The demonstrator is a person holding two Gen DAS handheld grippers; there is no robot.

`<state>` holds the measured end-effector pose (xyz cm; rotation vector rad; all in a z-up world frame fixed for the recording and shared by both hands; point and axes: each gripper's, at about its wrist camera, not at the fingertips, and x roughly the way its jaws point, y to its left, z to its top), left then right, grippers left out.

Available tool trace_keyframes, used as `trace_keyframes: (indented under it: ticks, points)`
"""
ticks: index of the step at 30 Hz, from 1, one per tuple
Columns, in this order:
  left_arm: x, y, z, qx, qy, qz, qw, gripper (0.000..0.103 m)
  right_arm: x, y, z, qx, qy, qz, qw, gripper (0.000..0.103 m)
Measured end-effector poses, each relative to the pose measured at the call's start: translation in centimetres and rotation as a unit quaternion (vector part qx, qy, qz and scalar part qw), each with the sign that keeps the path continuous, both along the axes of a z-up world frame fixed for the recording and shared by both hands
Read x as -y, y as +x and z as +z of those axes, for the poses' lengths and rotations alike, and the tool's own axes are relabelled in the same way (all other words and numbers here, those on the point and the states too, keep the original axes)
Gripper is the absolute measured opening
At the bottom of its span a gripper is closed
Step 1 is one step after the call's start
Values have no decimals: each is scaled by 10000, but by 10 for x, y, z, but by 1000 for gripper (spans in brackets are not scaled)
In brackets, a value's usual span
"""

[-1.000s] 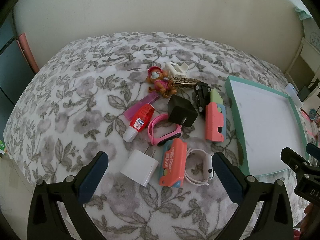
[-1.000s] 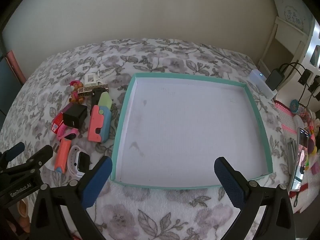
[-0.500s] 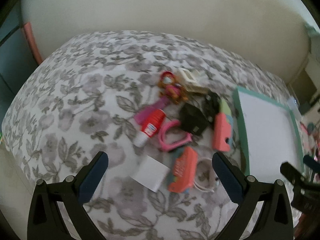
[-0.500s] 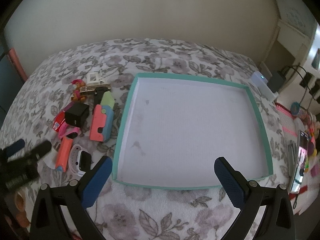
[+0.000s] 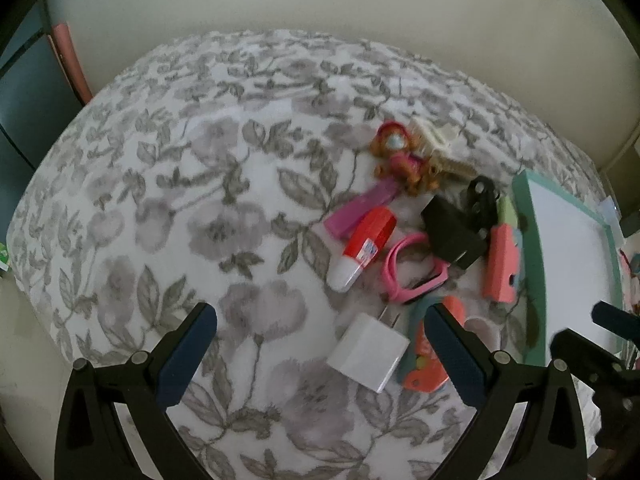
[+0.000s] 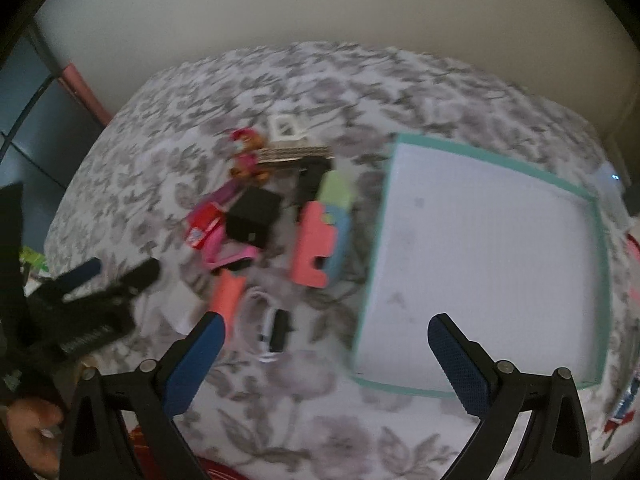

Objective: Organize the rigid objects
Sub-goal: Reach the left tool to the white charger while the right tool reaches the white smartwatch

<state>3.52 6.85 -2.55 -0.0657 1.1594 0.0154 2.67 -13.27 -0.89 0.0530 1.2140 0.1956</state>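
A pile of small objects lies on the floral bedspread: a white charger cube (image 5: 370, 352), a red-and-white tube (image 5: 364, 252), a pink wristband (image 5: 412, 274), a black adapter (image 5: 454, 234), a coral case (image 5: 500, 268), an orange case (image 5: 426, 356) and a doll figure (image 5: 400, 156). A teal-rimmed white tray (image 6: 598, 240) lies to their right. My left gripper (image 5: 320, 354) is open and empty, just left of the charger cube. My right gripper (image 6: 326, 354) is open and empty above the white smartwatch (image 6: 272, 330), between pile and tray.
A wall runs behind the bed. A dark cabinet (image 5: 24, 92) stands at the left. A white device (image 6: 610, 178) and clutter sit beyond the tray on the right. The left gripper also shows in the right wrist view (image 6: 120, 274).
Both views have swung left. The pile has shifted right in the left wrist view and towards centre in the right wrist view. Both grippers stay open.
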Motion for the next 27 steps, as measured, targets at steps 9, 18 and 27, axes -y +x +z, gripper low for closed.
trace_keyframes:
  ticks: [9, 18, 27]
  points:
    - [5, -4, -24, -208, 9, -222, 9995, 102, -19, 9, -38, -610, -10, 94, 9981, 75]
    - [10, -7, -42, -355, -47, -402, 9985, 97, -30, 11, -60, -804, -172, 156, 9965, 59]
    - [13, -9, -49, -389, -125, -503, 9979, 87, -33, 12, -76, -905, -282, 162, 9954, 48]
